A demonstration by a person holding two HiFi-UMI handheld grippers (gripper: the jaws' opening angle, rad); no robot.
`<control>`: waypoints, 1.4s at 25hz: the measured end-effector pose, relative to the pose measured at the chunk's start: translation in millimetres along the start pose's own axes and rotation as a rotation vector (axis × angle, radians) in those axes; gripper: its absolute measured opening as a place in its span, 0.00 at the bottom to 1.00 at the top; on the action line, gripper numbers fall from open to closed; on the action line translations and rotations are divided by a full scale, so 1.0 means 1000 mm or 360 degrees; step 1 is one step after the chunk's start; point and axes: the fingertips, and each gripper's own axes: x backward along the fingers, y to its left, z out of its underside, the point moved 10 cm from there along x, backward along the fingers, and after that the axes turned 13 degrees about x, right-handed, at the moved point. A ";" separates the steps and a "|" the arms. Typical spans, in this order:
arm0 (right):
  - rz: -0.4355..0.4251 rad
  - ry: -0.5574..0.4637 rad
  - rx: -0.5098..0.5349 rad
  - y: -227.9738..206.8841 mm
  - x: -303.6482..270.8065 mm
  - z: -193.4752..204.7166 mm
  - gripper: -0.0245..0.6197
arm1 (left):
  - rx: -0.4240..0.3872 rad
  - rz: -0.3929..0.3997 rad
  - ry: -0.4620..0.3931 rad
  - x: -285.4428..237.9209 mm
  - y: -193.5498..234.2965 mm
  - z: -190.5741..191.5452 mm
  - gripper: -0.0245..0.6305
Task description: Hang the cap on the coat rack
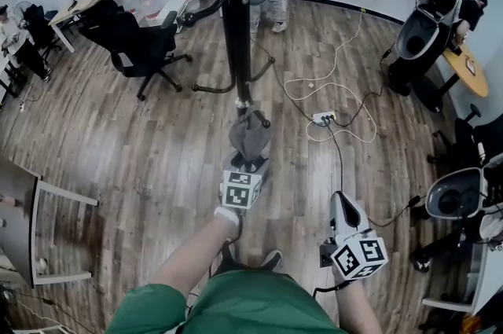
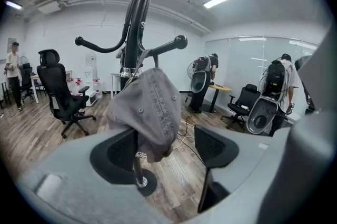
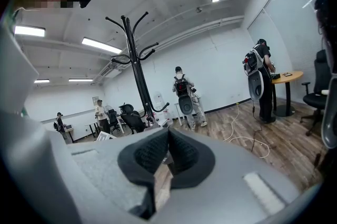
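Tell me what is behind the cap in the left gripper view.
The coat rack's black pole rises right behind the grey cap, with wood floor beyond. Whatever hook carries the cap is covered by it.

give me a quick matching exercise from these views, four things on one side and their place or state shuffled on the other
Things:
1. cap
2. left gripper
3. right gripper
4. black office chair

Places or states:
A. jaws together, nothing between them
B. stands on the wooden floor, left of the coat rack in the head view
C. jaws wide apart
D. hangs on the coat rack, low on its pole

Pairs: 1-D, 2-C, 3-A, 4-B
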 end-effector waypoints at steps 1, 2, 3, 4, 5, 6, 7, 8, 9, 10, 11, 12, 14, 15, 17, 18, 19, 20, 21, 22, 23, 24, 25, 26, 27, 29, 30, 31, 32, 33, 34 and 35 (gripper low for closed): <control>-0.0001 -0.0004 -0.0002 0.001 -0.001 -0.001 0.04 | -0.0002 0.0016 0.0001 0.004 0.000 0.000 0.54; -0.0002 -0.0008 -0.0003 0.002 -0.002 -0.002 0.04 | -0.0003 0.0035 0.0004 0.008 0.001 0.002 0.54; -0.0003 -0.0014 -0.0004 0.004 -0.003 -0.003 0.04 | -0.0002 0.0052 0.0010 0.013 0.001 0.004 0.54; -0.0005 -0.0020 -0.0003 0.005 -0.003 -0.003 0.04 | 0.0002 0.0067 0.0016 0.017 0.001 0.007 0.54; -0.0006 -0.0026 -0.0002 0.006 -0.004 -0.003 0.04 | 0.0007 0.0078 0.0019 0.022 0.002 0.009 0.54; -0.0007 -0.0031 -0.0001 0.008 -0.004 -0.002 0.04 | 0.0015 0.0086 0.0018 0.027 0.003 0.012 0.54; -0.0007 -0.0037 0.0001 0.009 -0.005 -0.002 0.04 | 0.0023 0.0092 0.0011 0.033 0.004 0.013 0.54; -0.0006 -0.0044 0.0003 0.011 -0.005 -0.002 0.04 | 0.0032 0.0096 -0.0001 0.039 0.005 0.013 0.54; -0.0005 -0.0054 0.0007 0.012 -0.005 -0.004 0.04 | 0.0039 0.0100 -0.0017 0.045 0.006 0.011 0.54; -0.0004 -0.0064 0.0010 0.013 -0.006 -0.007 0.04 | 0.0044 0.0105 -0.0035 0.052 0.005 0.007 0.54; -0.0003 -0.0076 0.0013 0.014 -0.007 -0.011 0.04 | 0.0045 0.0113 -0.0053 0.058 0.004 0.002 0.54; -0.0002 -0.0088 0.0015 0.014 -0.009 -0.015 0.04 | 0.0043 0.0127 -0.0070 0.064 0.003 -0.005 0.54; 0.0002 -0.0113 0.0020 0.015 -0.011 -0.022 0.04 | 0.0038 0.0169 -0.0106 0.075 -0.002 -0.018 0.54; 0.0005 -0.0125 0.0022 0.015 -0.012 -0.024 0.04 | 0.0034 0.0193 -0.0128 0.080 -0.005 -0.024 0.54; 0.0008 -0.0152 0.0027 0.015 -0.013 -0.027 0.04 | 0.0013 0.0236 -0.0181 0.090 -0.013 -0.035 0.53; 0.0007 -0.0167 0.0031 0.015 -0.014 -0.030 0.04 | -0.0003 0.0256 -0.0213 0.096 -0.017 -0.041 0.52; 0.0007 -0.0180 0.0036 0.015 -0.014 -0.033 0.04 | -0.0022 0.0273 -0.0250 0.102 -0.021 -0.048 0.50; 0.0008 -0.0193 0.0042 0.015 -0.015 -0.037 0.04 | -0.0044 0.0283 -0.0296 0.109 -0.025 -0.057 0.47; 0.0009 -0.0207 0.0049 0.015 -0.016 -0.041 0.04 | -0.0066 0.0286 -0.0354 0.117 -0.028 -0.065 0.40; 0.0011 -0.0223 0.0058 0.016 -0.017 -0.046 0.04 | -0.0086 0.0285 -0.0421 0.125 -0.030 -0.074 0.28; 0.0013 -0.0239 0.0068 0.016 -0.018 -0.051 0.04 | -0.0101 0.0284 -0.0491 0.133 -0.031 -0.084 0.18; 0.0015 -0.0256 0.0082 0.017 -0.019 -0.056 0.04 | -0.0109 0.0283 -0.0553 0.140 -0.031 -0.093 0.14; 0.0017 -0.0272 0.0098 0.017 -0.020 -0.061 0.04 | -0.0113 0.0278 -0.0602 0.147 -0.030 -0.102 0.12; 0.0019 -0.0288 0.0117 0.018 -0.020 -0.066 0.04 | -0.0116 0.0267 -0.0640 0.152 -0.028 -0.110 0.11; 0.0022 -0.0304 0.0137 0.019 -0.020 -0.070 0.04 | -0.0119 0.0253 -0.0669 0.158 -0.026 -0.117 0.10; 0.0031 -0.0336 0.0177 0.019 -0.019 -0.078 0.04 | -0.0129 0.0221 -0.0720 0.168 -0.021 -0.129 0.09; 0.0036 -0.0350 0.0194 0.019 -0.018 -0.081 0.04 | -0.0136 0.0209 -0.0746 0.173 -0.020 -0.134 0.08; 0.0038 -0.0364 0.0210 0.019 -0.018 -0.086 0.04 | -0.0144 0.0199 -0.0773 0.179 -0.018 -0.140 0.08; 0.0039 -0.0377 0.0225 0.020 -0.018 -0.090 0.04 | -0.0153 0.0192 -0.0799 0.184 -0.017 -0.145 0.08; 0.0039 -0.0390 0.0239 0.021 -0.019 -0.095 0.04 | -0.0161 0.0189 -0.0824 0.189 -0.016 -0.151 0.07; 0.0040 -0.0404 0.0252 0.022 -0.019 -0.100 0.04 | -0.0168 0.0186 -0.0849 0.194 -0.016 -0.155 0.07; 0.0042 -0.0417 0.0265 0.022 -0.019 -0.104 0.04 | -0.0176 0.0184 -0.0872 0.198 -0.016 -0.160 0.07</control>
